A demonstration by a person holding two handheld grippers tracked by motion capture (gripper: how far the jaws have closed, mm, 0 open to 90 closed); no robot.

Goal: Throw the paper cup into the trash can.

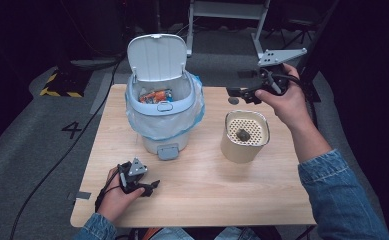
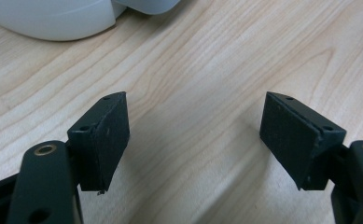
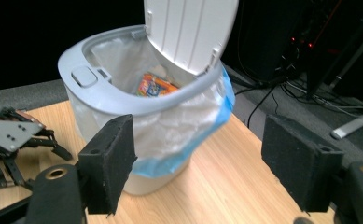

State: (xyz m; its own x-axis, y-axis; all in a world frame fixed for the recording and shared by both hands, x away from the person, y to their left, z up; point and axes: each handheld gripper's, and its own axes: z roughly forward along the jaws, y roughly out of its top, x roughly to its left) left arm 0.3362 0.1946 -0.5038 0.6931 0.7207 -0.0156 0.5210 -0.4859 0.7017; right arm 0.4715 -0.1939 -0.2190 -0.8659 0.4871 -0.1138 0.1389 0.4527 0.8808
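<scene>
A white pedal bin point(image 1: 162, 107) stands at the back left of the wooden table point(image 1: 202, 190), lid up, with a white liner edged in blue and an orange wrapper point(image 1: 154, 96) inside. My right gripper point(image 1: 238, 93) hovers at the table's back edge, right of the bin, and points toward the bin point(image 3: 123, 79). Its jaws point(image 3: 198, 163) stand open with nothing between them. A small grey lump point(image 1: 233, 100) lies just under its tips. My left gripper point(image 1: 151, 186) rests near the front left edge, open point(image 2: 193, 140) over bare wood. The right gripper view has that left gripper point(image 3: 16, 140) at its far left.
A beige round container point(image 1: 244, 136) with a perforated insert holding a dark lump point(image 1: 242, 134) stands right of the bin. Cables run over the grey floor beyond the table, and a desk frame point(image 1: 232, 15) stands behind.
</scene>
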